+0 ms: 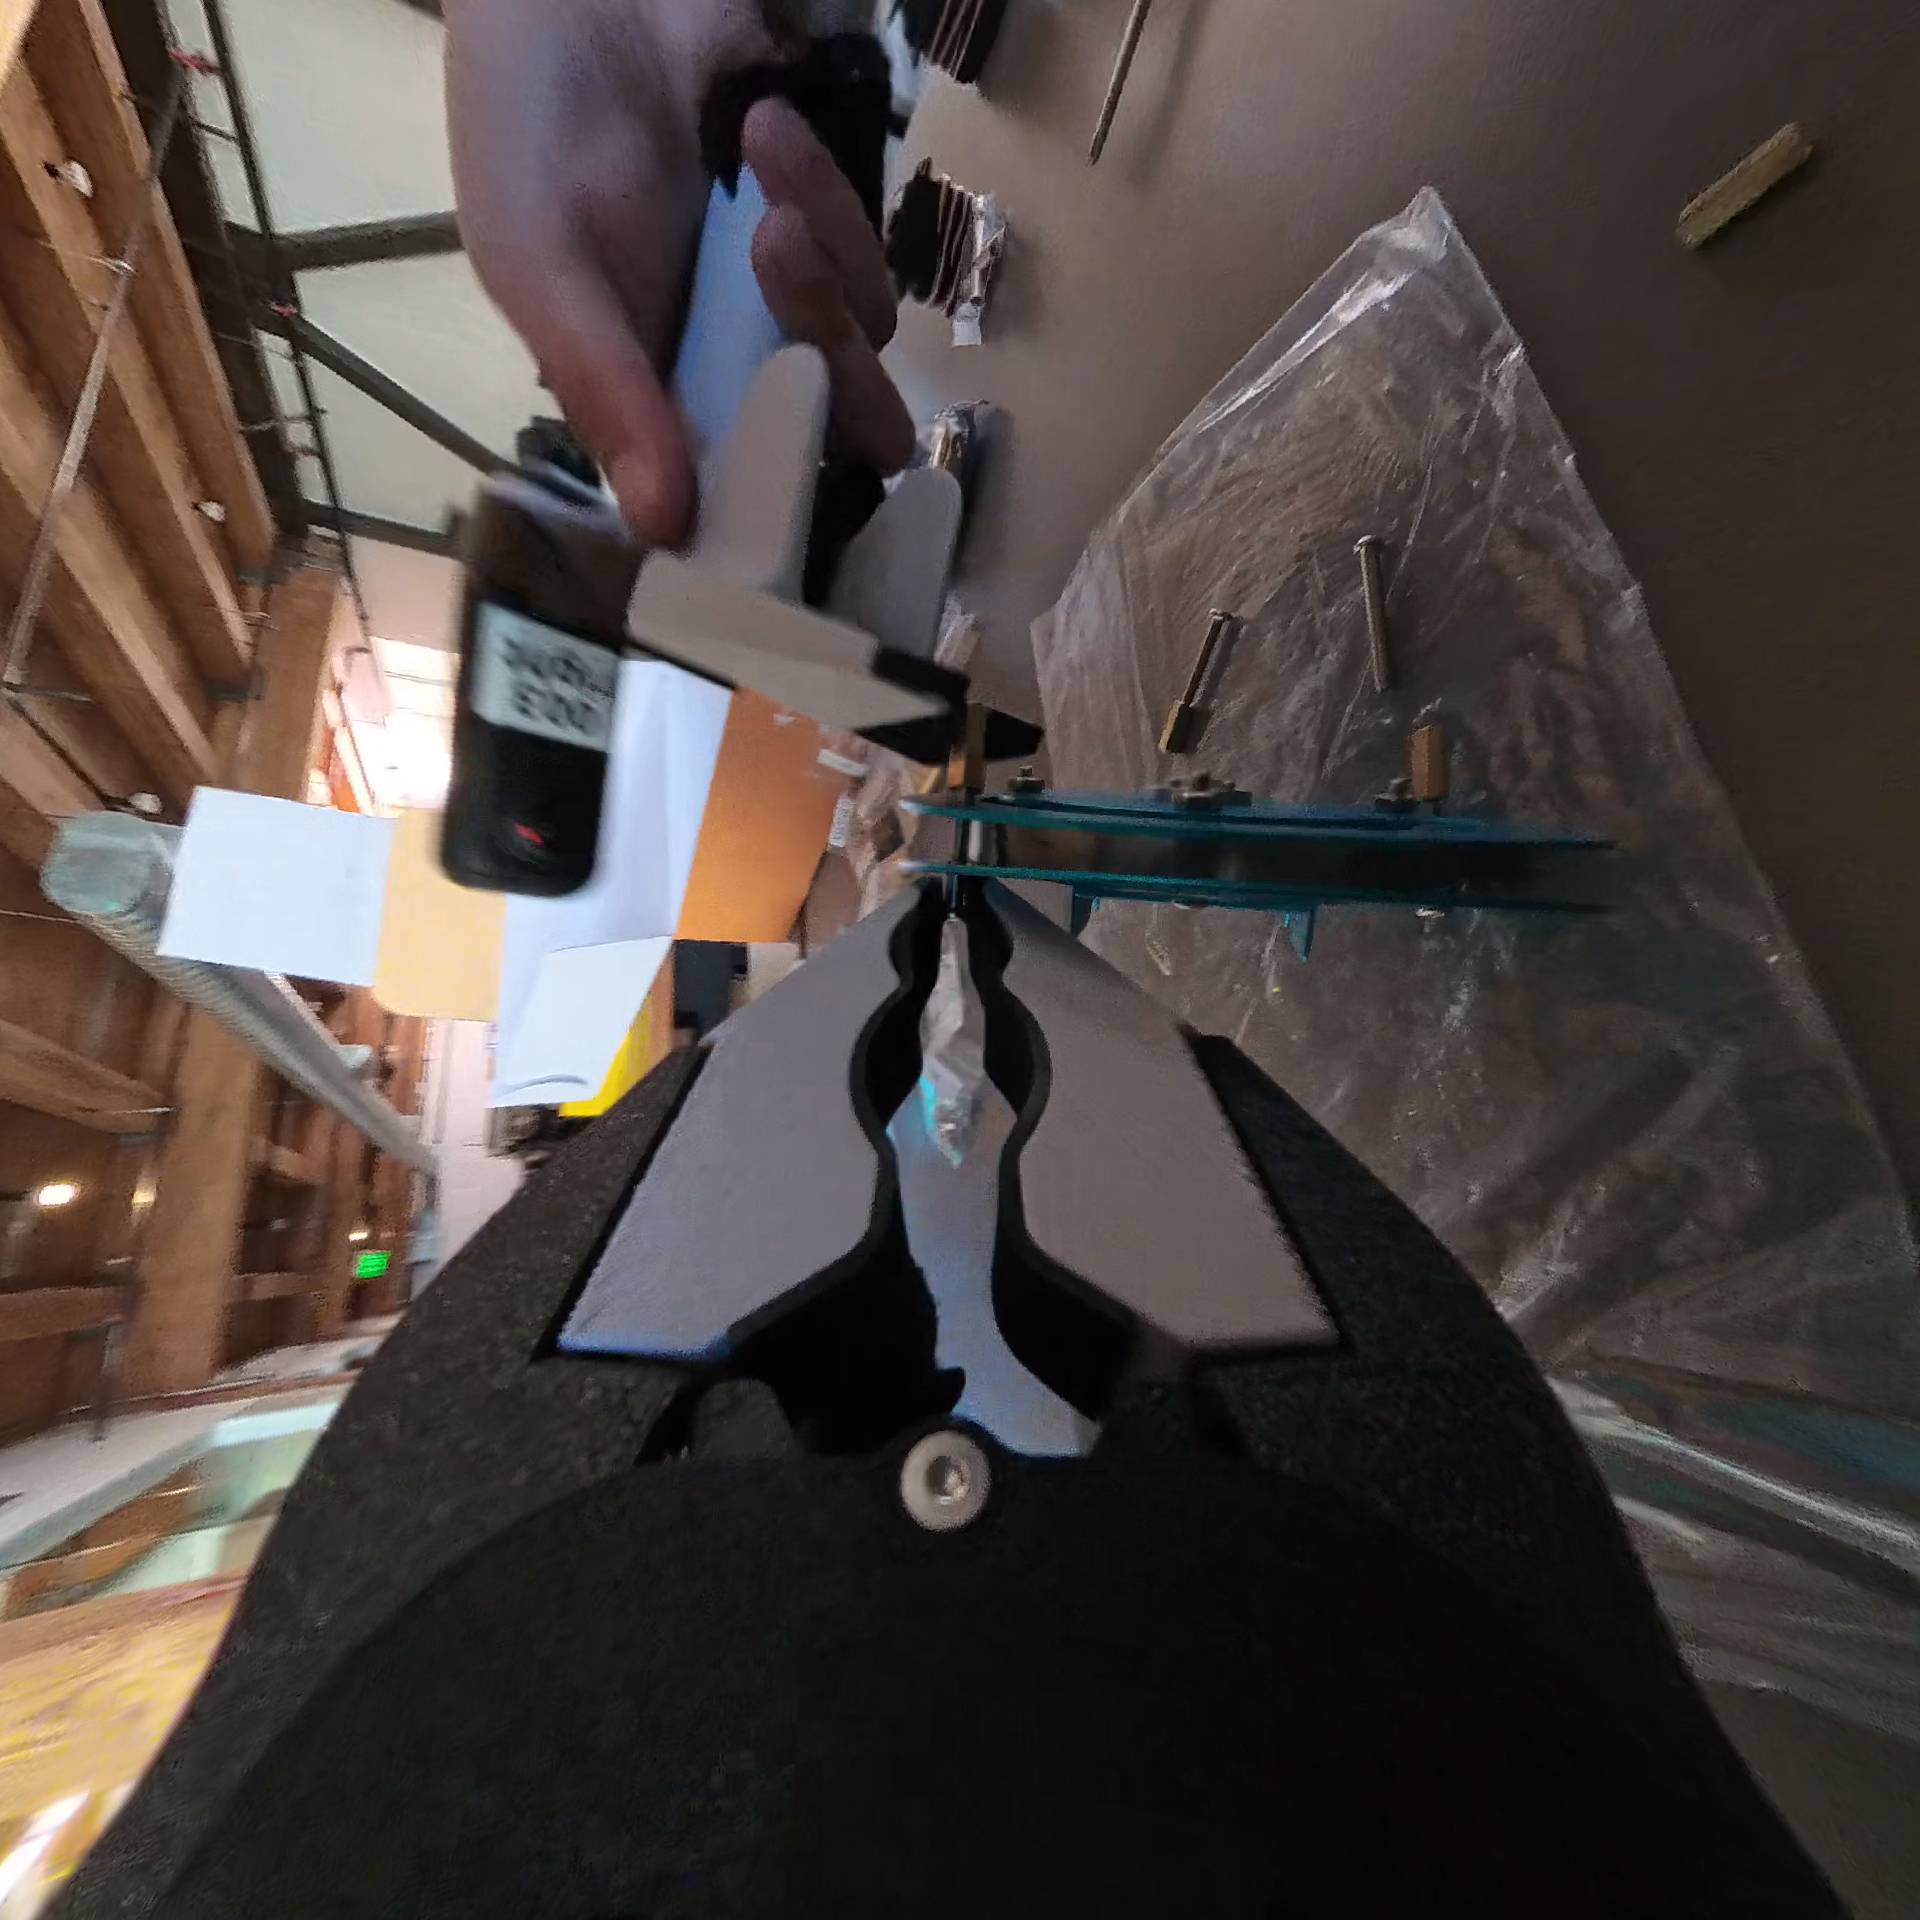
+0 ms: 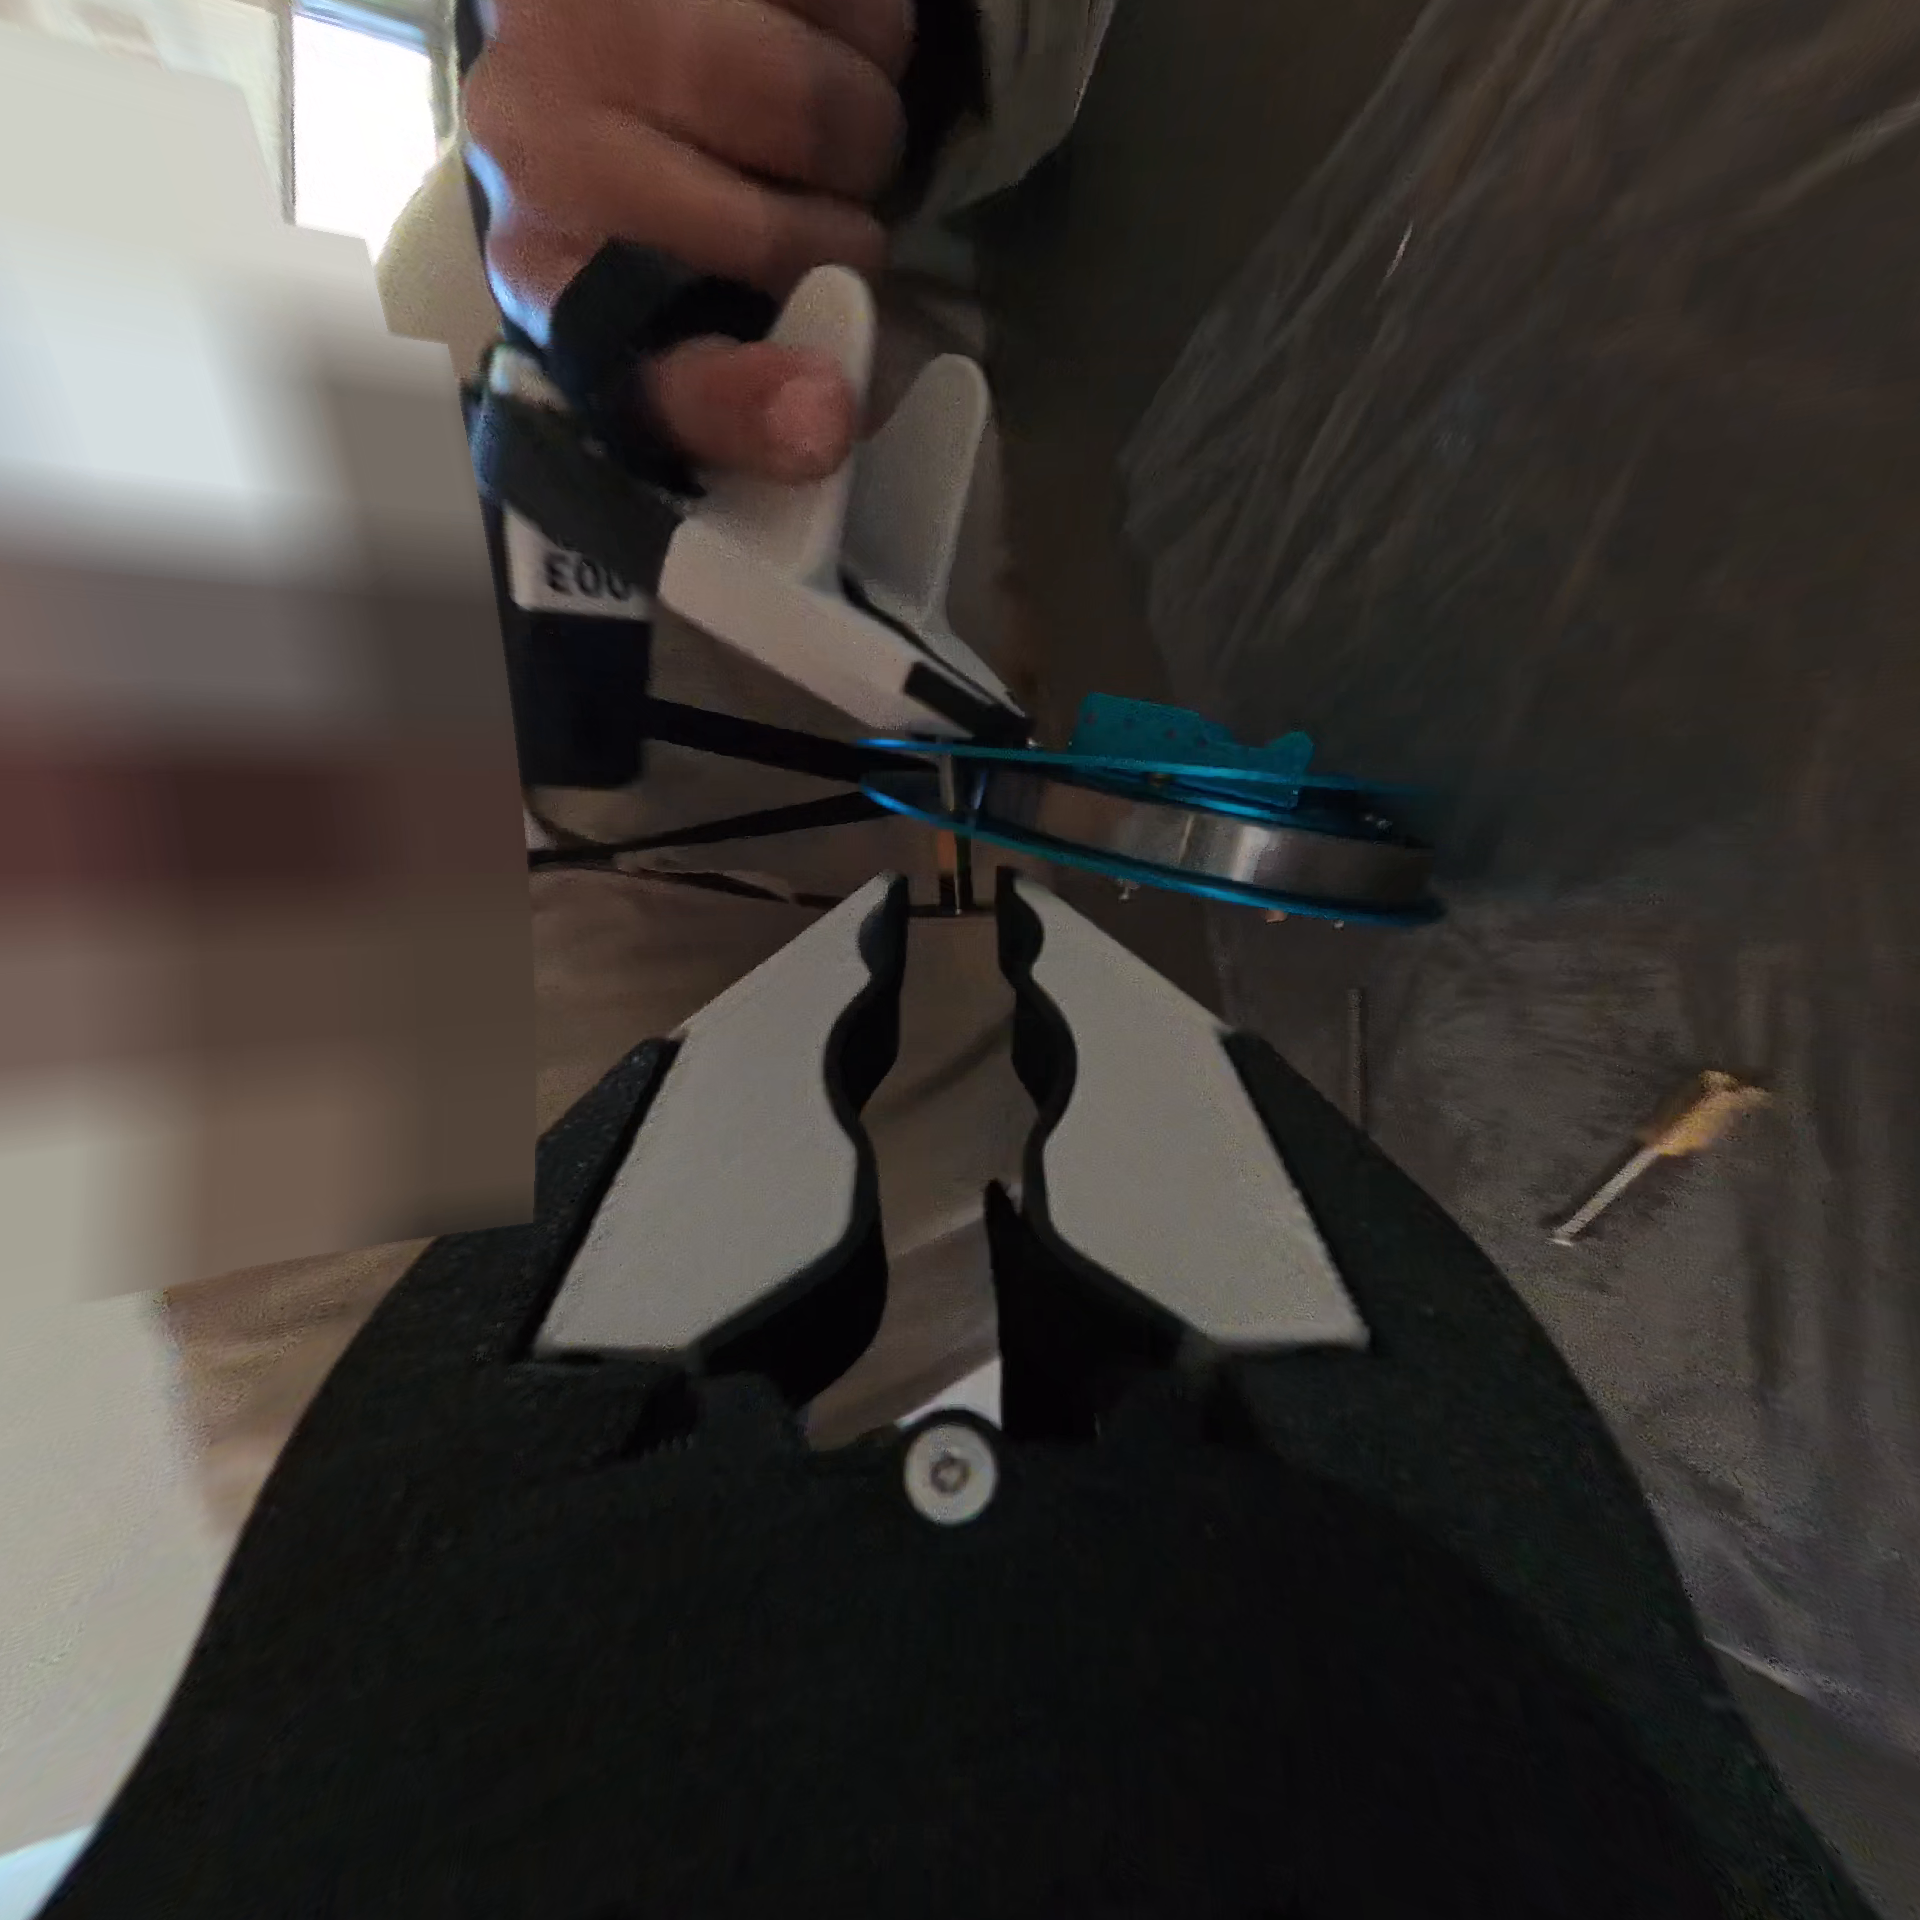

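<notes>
Workshop or lab: exposed timber beams (image 1: 114, 436) at left of frame; brown surface (image 1: 1351, 125) with loose screws (image 1: 1374, 613), brass standoffs (image 1: 1425, 756), plastic sheeting (image 1: 1455, 935).

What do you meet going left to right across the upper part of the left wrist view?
Wooden beams → hand on the other hand-held gripper → two loose bolts → wooden stick.

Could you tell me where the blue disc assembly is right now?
The blue disc assembly is held edge-on between both grippers, just beyond the left gripper, above the plastic sheet.
</notes>
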